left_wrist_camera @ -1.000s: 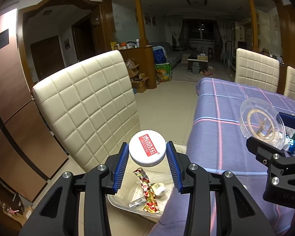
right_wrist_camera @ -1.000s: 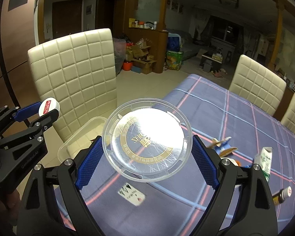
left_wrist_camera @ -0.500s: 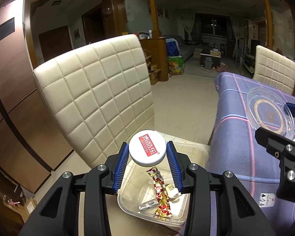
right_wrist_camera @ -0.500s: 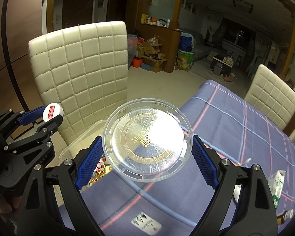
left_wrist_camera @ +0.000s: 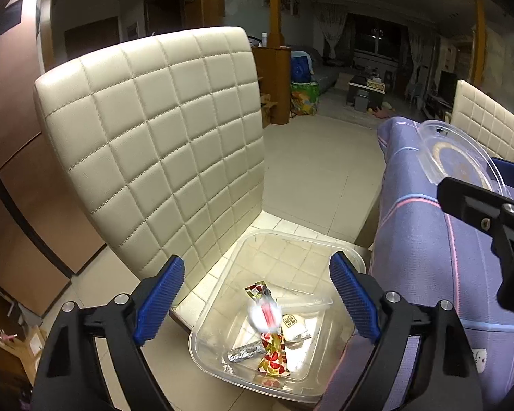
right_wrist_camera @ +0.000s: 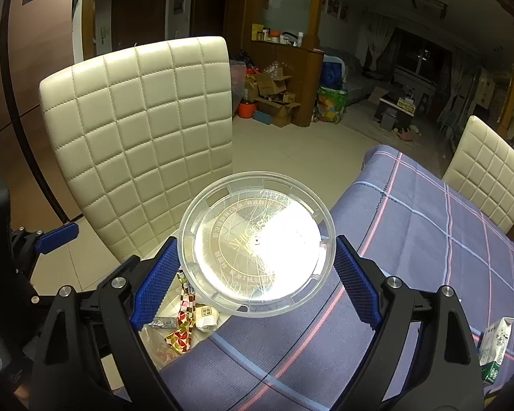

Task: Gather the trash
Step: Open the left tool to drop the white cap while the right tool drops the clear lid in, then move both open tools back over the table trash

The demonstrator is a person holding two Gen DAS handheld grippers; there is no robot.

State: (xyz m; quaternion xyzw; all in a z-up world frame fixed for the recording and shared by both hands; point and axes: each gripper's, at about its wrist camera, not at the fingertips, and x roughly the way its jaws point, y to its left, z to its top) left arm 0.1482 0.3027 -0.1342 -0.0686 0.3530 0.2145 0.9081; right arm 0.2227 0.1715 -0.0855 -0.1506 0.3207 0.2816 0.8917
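My left gripper [left_wrist_camera: 257, 296] is open and empty above a clear plastic bin [left_wrist_camera: 346, 257] that stands on a cream chair seat. A white cap with a red label [left_wrist_camera: 264, 314] shows blurred in mid-air over the bin. Wrappers [left_wrist_camera: 272, 356] lie in the bin. My right gripper [right_wrist_camera: 255, 274] is shut on a round clear plastic lid [right_wrist_camera: 257, 243] with gold print and holds it over the table edge beside the bin. The lid also shows in the left wrist view [left_wrist_camera: 459, 157]. The wrappers also show in the right wrist view [right_wrist_camera: 183, 325].
A cream quilted chair [left_wrist_camera: 154, 144] holds the bin, its back rising behind. The table with a purple striped cloth [right_wrist_camera: 428, 239] lies to the right. A small carton [right_wrist_camera: 495, 346] stands on it. Another cream chair [right_wrist_camera: 486, 178] is at the far side.
My left gripper has opened and let go of the white cap, which now falls toward the bin. Both grippers have moved closer over the chair and bin.
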